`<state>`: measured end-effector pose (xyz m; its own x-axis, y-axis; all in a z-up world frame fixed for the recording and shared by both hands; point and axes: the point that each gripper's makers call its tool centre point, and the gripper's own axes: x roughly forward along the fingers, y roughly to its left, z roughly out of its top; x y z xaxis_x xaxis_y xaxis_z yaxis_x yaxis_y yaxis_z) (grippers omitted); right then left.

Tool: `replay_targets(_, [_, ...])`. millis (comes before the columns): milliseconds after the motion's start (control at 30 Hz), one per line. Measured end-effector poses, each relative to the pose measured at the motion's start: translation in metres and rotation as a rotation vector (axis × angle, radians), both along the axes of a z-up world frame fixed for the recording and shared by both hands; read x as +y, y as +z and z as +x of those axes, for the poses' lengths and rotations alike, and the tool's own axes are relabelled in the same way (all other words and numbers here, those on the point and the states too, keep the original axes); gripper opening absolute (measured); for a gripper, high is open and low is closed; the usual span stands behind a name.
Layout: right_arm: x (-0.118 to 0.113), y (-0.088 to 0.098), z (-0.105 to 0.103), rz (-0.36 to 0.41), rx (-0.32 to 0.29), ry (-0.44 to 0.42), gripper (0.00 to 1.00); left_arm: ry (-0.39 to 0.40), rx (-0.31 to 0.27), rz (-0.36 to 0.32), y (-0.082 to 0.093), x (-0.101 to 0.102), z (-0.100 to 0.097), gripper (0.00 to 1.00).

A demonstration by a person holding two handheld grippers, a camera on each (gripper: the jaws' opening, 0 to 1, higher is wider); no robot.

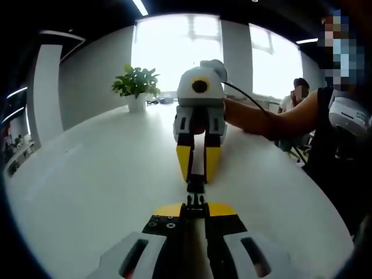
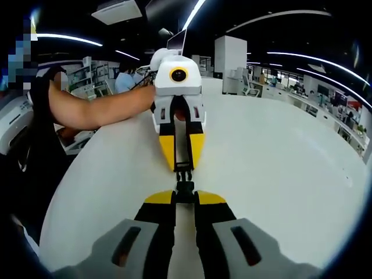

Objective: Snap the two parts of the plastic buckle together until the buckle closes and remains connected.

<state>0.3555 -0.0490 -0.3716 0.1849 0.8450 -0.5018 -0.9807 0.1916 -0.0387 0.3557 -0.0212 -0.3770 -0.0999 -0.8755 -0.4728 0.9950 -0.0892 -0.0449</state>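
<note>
the left gripper (image 1: 195, 210) is clamped on one buckle half (image 1: 195, 204), and straight ahead the right gripper (image 1: 198, 170) pinches the other half (image 1: 196, 186), tips facing, both halves on one line and nearly touching above the white table (image 1: 99, 174). further off stand a potted plant (image 1: 136, 87) and bright windows (image 1: 174, 46).

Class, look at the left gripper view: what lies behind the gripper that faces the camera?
Behind the right gripper lie the white table, a potted plant and bright windows. Its body covers the table directly behind it.
</note>
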Motion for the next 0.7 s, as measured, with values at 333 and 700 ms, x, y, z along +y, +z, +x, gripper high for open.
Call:
replay_targets(333, [0.0001, -0.0004, -0.0010, -0.002, 0.001, 0.004, 0.11, 0.004, -0.007, -0.002, -0.0005, -0.0021, 0.0018, 0.11])
replay_targets(700, [0.0004, -0.0011, -0.0006, -0.003, 0.000, 0.005, 0.11, -0.006, 0.002, -0.013, 0.0006, -0.0041, -0.0012, 0.11])
